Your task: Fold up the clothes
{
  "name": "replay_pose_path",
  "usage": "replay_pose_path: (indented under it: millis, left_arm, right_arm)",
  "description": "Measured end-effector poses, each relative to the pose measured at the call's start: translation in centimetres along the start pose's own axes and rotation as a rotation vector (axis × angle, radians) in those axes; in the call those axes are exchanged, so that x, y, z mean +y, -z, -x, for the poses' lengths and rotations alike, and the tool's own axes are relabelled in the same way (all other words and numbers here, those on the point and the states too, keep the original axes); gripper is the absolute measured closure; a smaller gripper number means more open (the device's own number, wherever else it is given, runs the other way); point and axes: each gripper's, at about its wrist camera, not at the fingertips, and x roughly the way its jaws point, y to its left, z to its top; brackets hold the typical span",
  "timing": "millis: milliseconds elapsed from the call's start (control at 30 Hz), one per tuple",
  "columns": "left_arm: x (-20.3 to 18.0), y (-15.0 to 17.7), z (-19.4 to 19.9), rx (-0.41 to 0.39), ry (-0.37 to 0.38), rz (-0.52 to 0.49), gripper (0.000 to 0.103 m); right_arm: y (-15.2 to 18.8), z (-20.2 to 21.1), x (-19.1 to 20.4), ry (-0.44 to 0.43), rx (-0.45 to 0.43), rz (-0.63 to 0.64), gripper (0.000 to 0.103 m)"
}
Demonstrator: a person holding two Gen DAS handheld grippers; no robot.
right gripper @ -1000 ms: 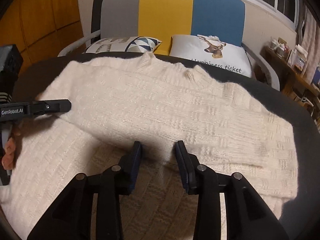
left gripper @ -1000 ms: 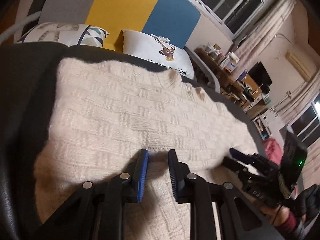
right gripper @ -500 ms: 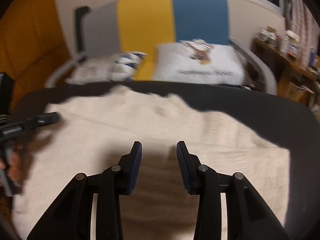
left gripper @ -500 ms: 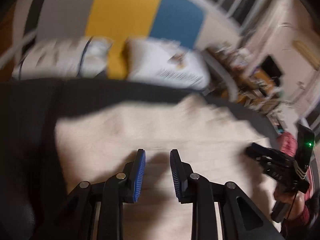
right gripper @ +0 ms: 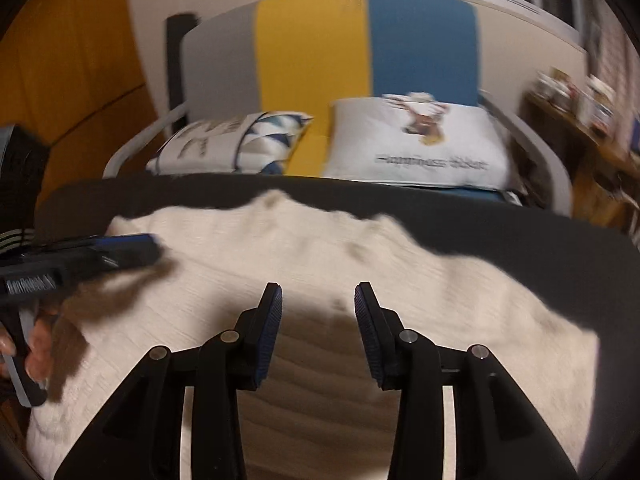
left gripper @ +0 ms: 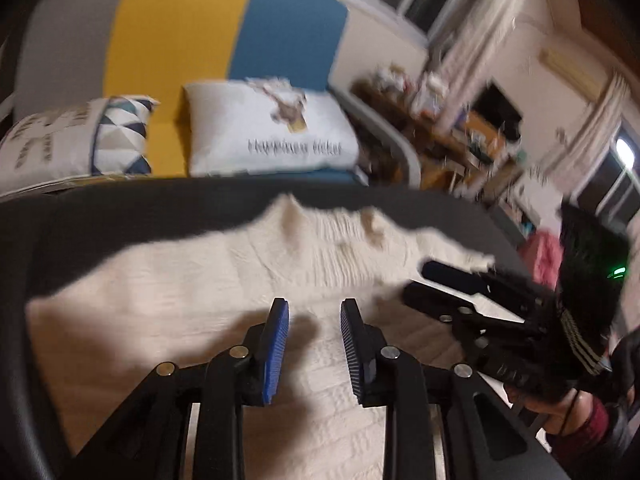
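A cream knitted sweater (left gripper: 192, 280) (right gripper: 360, 256) lies spread flat on a dark round table (left gripper: 120, 204) (right gripper: 500, 220), its neckline toward the far edge. My left gripper (left gripper: 314, 308) hovers above the sweater's near part, open, with nothing between its blue pads. In the left wrist view the right gripper (left gripper: 420, 282) shows at the right, held by a hand in a dark red cuff. My right gripper (right gripper: 318, 294) is open over the sweater's middle. In the right wrist view the left gripper (right gripper: 148, 246) reaches in from the left edge above the sweater.
Behind the table stands a sofa (right gripper: 360, 40) with grey, yellow and blue panels and two printed cushions (right gripper: 416, 140) (left gripper: 264, 128). Cluttered shelves and a dark screen (left gripper: 496, 108) fill the room to the right. Bare table rim surrounds the sweater.
Both grippers have pulled back and risen from the sweater, so more table and sofa show. The fold they hovered at a second ago now lies flat.
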Motion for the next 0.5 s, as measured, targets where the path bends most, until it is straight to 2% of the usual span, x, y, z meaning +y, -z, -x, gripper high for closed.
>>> replay_pose_path:
  millis: [33, 100, 200, 267, 400, 433, 500]
  left_arm:
    - [0.0, 0.1, -1.1, 0.029, -0.027, -0.002, 0.077]
    - [1.0, 0.5, -1.8, 0.017, -0.001, 0.035, 0.076]
    - [2.3, 0.8, -1.3, -0.001, 0.059, 0.112, 0.077]
    - [2.6, 0.7, -0.6, -0.017, 0.066, 0.142, 0.077]
    - [4.1, 0.5, 3.0, -0.114, 0.008, 0.169, 0.077]
    - [4.9, 0.4, 3.8, -0.137, -0.042, 0.169, 0.077]
    - [6.8, 0.6, 4.5, -0.127, -0.103, 0.184, 0.077]
  right_arm:
    - [-0.3, -0.6, 0.9, -0.006, 0.007, 0.024, 0.062]
    - [0.0, -3.1, 1.6, 0.061, 0.086, 0.050, 0.062]
    - [0.9, -3.8, 0.6, 0.048, 0.058, -0.001, 0.062]
    - [0.8, -3.2, 0.2, 0.033, 0.051, -0.017, 0.062]
    - [0.6, -1.9, -0.7, 0.002, 0.036, -0.051, 0.059]
    - [0.3, -0.6, -1.5, 0.015, 0.007, -0.061, 0.059]
    - [0.5, 1.1, -3.0, 0.054, -0.003, -0.076, 0.059]
